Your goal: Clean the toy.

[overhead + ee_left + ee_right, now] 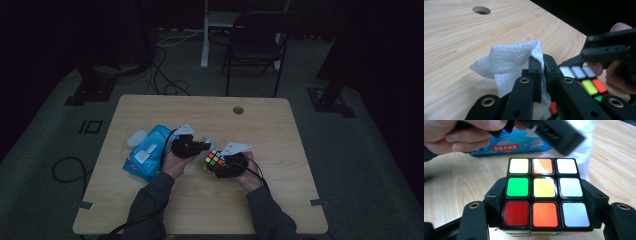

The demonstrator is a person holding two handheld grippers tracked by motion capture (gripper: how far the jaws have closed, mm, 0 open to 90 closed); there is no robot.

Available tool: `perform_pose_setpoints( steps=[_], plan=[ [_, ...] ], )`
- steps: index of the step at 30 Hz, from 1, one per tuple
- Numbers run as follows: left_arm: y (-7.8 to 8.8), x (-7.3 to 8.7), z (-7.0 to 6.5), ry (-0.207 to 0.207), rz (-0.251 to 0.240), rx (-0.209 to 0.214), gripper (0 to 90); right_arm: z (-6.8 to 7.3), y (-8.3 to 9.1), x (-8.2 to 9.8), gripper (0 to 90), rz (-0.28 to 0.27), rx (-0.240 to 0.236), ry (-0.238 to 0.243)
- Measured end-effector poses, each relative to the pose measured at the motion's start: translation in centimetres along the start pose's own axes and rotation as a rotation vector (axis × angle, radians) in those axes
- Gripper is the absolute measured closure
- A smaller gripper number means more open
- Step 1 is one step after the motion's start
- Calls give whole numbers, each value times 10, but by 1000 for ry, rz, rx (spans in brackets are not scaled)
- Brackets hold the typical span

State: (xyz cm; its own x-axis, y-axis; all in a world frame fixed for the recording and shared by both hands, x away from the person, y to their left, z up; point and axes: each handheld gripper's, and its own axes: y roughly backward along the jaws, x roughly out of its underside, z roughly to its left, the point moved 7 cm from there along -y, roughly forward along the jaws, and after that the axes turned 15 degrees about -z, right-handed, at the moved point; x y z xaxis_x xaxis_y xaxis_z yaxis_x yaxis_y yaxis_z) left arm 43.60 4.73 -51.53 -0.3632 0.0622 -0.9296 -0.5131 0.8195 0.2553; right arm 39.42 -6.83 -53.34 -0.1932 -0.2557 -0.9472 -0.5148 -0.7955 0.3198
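High view: a person sits at the near edge of a wooden table (200, 200), a gripper in each hand. The right gripper (226, 165) has its jaws closed on the sides of a colour cube (214, 160), lifted just above the table near its middle. The left gripper (196, 146) sits immediately left of the cube and slightly farther away, its jaws pinched narrow on a folded white wipe (509, 58).

Left gripper view: the wipe sticks up past the jaw tips, and the cube (590, 81) lies just to the right and a little below them. The left hand is therefore the one placed to bring the wipe across onto the cube's upper face, probably with a short move to the right.

Right gripper view: the cube (544, 192) faces the camera squarely, with a blue wipe pack (516, 143) on the table behind it.

Beyond the table, the room is dim, with dark carpet, loose cables and a folding chair (255, 42).
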Motion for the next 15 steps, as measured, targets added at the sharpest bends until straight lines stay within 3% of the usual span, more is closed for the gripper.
perform_pose_setpoints(
  steps=[6, 15],
  plan=[
    [5, 4, 6, 5, 0, -31, 875, -5, 3, 0, 339, -4, 14, -2],
    [15, 7, 11, -20, 2, -86, 874, -14, 9, 3, 338, 4, 50, -6]
  ],
)
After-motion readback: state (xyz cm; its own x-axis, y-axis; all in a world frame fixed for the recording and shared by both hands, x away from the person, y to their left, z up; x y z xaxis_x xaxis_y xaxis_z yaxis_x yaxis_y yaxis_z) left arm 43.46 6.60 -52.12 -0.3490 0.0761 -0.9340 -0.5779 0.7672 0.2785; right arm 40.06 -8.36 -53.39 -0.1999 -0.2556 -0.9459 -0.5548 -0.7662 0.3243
